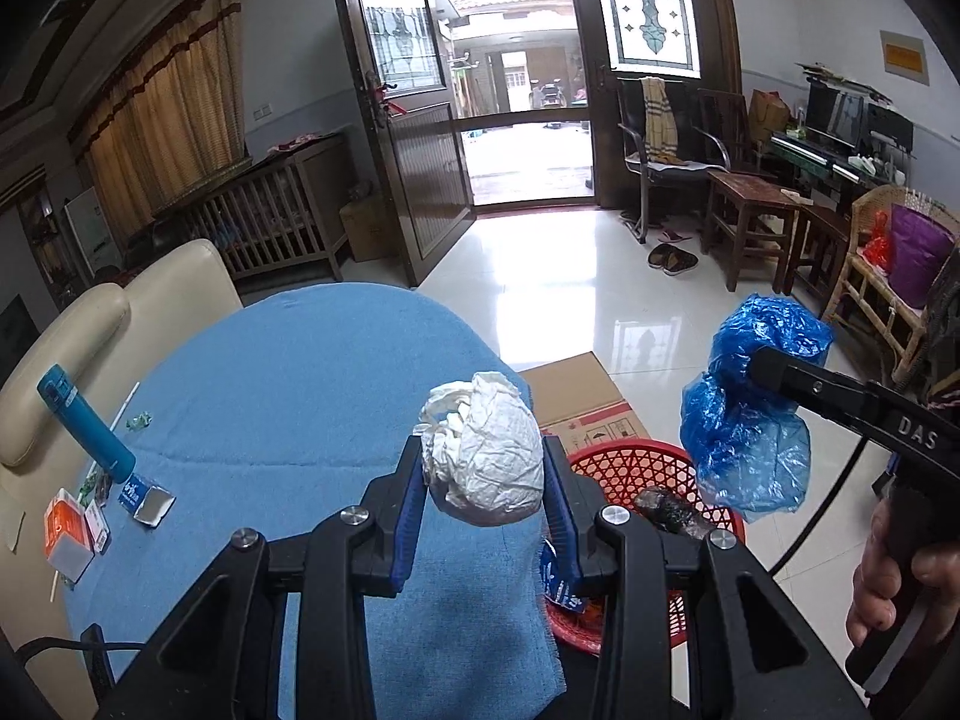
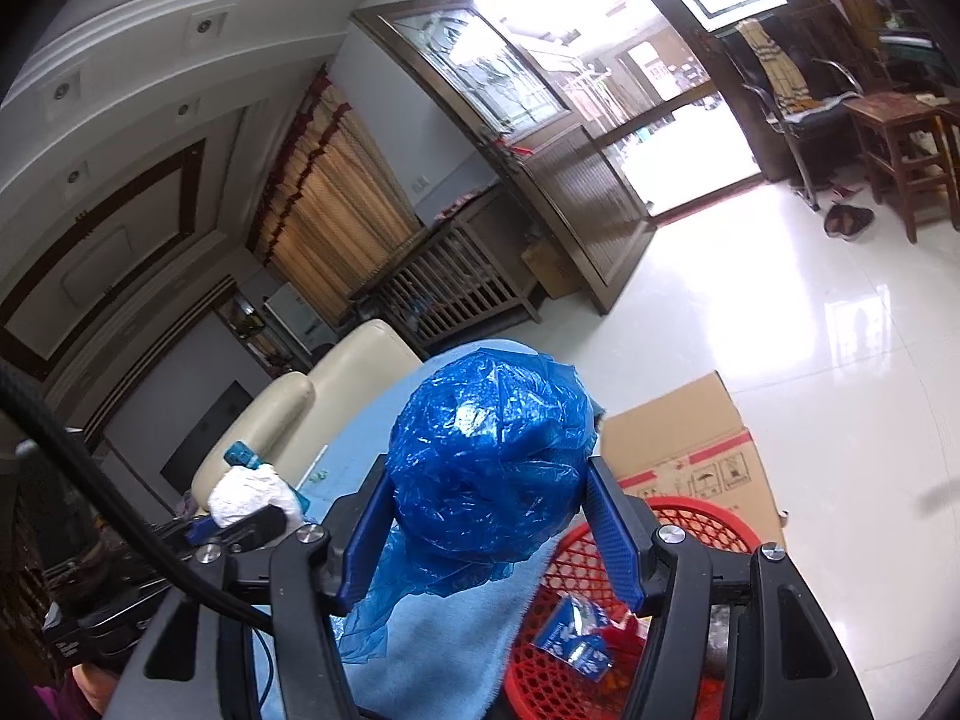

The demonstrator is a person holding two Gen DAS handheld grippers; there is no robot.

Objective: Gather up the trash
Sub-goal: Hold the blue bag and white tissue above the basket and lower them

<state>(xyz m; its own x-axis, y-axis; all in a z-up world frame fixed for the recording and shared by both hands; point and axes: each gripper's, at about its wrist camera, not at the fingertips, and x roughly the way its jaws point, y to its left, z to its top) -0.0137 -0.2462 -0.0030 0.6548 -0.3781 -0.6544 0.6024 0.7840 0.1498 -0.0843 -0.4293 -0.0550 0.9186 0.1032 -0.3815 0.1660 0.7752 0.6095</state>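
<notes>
1. Far left on the desk (image 1: pixel 270 360): small cartons (image 1: pixel 69 534) and a teal bottle (image 1: pixel 84 429) remain; stiff, light, best gripped across the flat sides.
2. Left gripper (image 1: pixel 485 468): fingers clamp a crumpled white paper wad (image 1: pixel 483 456) above the desk edge; light, crushable.
3. Right gripper (image 2: pixel 489 516): fingers pinch a blue plastic bag (image 2: pixel 486 468), soft and slippery, over the red basket (image 2: pixel 690 516).

I see a big brown door (image 1: pixel 420 180) standing open to the bright yard. A cream sofa (image 1: pixel 120 324) sits beside the blue cloth (image 1: pixel 288 396). A teal bottle (image 1: pixel 84 429) stands on that cloth. Wooden stools (image 1: pixel 750 210) and slippers (image 1: pixel 672 257) are on the shiny white floor (image 1: pixel 540 312).
</notes>
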